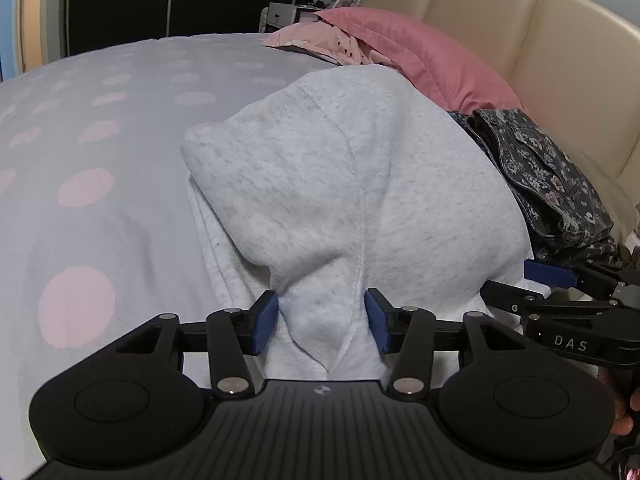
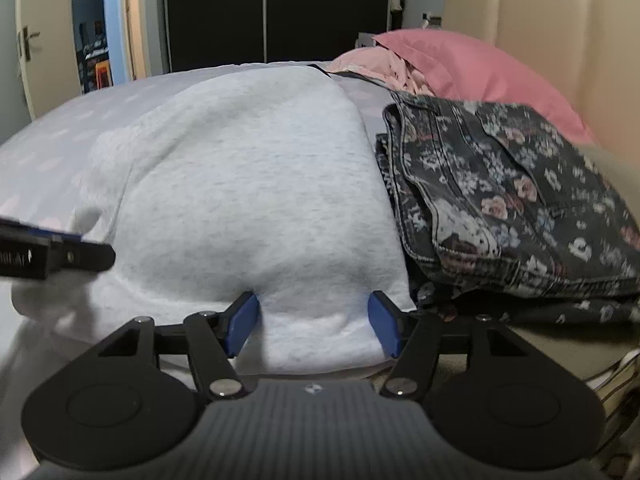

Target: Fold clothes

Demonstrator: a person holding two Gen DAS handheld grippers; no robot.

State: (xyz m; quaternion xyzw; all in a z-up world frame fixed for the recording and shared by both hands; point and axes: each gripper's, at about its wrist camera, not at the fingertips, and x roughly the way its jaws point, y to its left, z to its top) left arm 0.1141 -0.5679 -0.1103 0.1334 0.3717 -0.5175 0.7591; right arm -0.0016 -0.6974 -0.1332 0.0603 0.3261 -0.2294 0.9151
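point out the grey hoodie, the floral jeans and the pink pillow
grey hoodie [image 1: 320, 184]: left wrist view, hood panel
floral jeans [image 2: 500, 200]: right wrist view, top folded layer
pink pillow [image 1: 420, 52]: left wrist view, upper face

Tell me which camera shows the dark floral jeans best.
The right wrist view: the floral jeans fill its right side, folded, with seams and print clear. The left wrist view shows them only small and blurred at its right edge, beside the grey hoodie.

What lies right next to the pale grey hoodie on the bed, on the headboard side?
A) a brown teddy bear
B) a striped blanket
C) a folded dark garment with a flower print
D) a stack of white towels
C: a folded dark floral garment lies along the edge of the grey hoodie, with the pink pillow beyond it toward the headboard.
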